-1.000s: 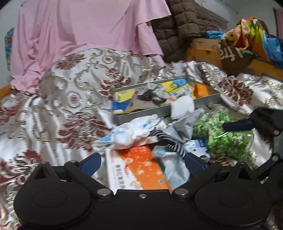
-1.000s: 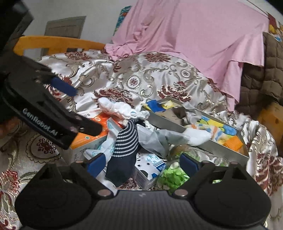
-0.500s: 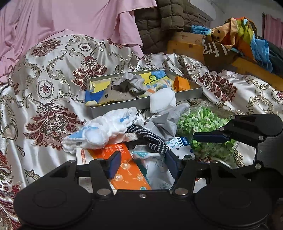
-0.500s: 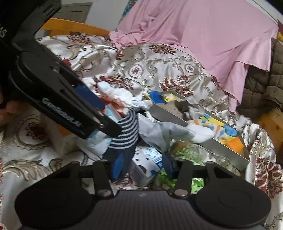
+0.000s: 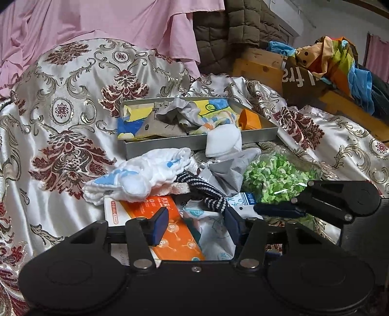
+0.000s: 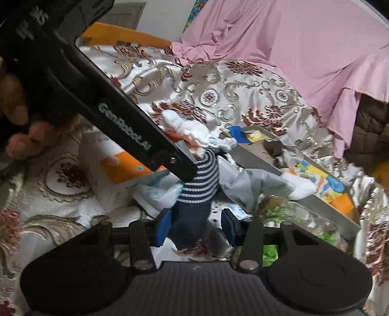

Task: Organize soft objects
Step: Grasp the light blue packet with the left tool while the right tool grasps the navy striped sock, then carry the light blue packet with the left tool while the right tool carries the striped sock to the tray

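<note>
A navy striped sock lies on a heap of cloths. Its dark toe sits between the jaws of my right gripper; these are opening, with a gap on the right side. My left gripper is closing over an orange box and a pale printed cloth, and its pads do not press on either. The sock's other end lies just ahead. A white-and-blue cloth, a grey cloth and a white sock lie in front of a metal tray of colourful cloths.
A clear bag of green bits lies right of the heap, beside a blue pad of the right gripper. The left gripper's black arm crosses the right wrist view, held by a hand. Patterned satin bedding and a pink sheet surround everything.
Both grippers' jaws have come much closer together. The left gripper moved forward and lower over the box; in the right wrist view its arm now reaches over the striped sock.
</note>
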Motion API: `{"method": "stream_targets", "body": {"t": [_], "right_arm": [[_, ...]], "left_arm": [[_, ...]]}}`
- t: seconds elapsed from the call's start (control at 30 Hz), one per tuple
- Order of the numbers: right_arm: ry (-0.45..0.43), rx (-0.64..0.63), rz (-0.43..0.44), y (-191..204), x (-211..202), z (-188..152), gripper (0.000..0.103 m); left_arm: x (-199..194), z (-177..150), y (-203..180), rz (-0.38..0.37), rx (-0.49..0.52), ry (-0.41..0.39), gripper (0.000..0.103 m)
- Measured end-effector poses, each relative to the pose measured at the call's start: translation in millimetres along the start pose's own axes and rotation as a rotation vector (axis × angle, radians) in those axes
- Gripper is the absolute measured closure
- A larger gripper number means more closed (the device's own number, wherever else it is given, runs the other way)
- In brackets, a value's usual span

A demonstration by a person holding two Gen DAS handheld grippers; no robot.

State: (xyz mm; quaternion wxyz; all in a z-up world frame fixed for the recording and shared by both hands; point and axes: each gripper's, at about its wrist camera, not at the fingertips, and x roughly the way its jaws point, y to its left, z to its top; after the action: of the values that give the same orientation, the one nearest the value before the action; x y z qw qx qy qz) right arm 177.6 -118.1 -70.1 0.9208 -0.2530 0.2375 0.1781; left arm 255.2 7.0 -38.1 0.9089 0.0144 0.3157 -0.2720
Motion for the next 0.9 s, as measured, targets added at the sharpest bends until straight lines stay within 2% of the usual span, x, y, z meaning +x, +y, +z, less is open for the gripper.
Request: {"method": "stream_targets", "body": {"t": [0.13,0.2,0.53,0.6,0.63,0.73,0.8,0.9], "right_arm": [[-0.01,0.015,-0.061,-5.3,0.9,0.4,0.067],[-0.018,0.025,-0.077,-8.3,0.4,0.6,0.067],[-0.028,0.012,-0.047,-9.8,7.5,6.5,0.068],[-0.036,0.01,-0.069,-11.0,6.1,6.4,0.076],[-0.042,0.019,-0.084,-13.2,5.6,6.8,0.085],[-0.06,0.045,-0.105,-20.5,3.1,7.8,0.094],[-0.064,0.049,-0.106,-23.9,2.6,8.1,0.097],[-0.04,0.037,-0.062,-27.1,7.0,10.0,0.097]], "left_arm": [[-2.3,0.1,-0.2,-0.005,0.005,-0.005,0.052],[-3.1,0.7,0.7,-0.017,-0.003,-0.007,0.052],[10.3,4.7,1.4,-0.067,0.013,0.038,0.054],[10.4,4.3,0.1,-0.069,0.029,0.043,0.059],[10.2,4.2,-0.3,-0.076,0.036,0.047,0.061],[10.5,3.4,-4.5,-0.086,0.072,0.061,0.062],[12.9,3.8,-8.5,-0.087,0.102,0.076,0.062],[18.3,4.3,-11.3,-0.089,0.119,0.096,0.062]]}}
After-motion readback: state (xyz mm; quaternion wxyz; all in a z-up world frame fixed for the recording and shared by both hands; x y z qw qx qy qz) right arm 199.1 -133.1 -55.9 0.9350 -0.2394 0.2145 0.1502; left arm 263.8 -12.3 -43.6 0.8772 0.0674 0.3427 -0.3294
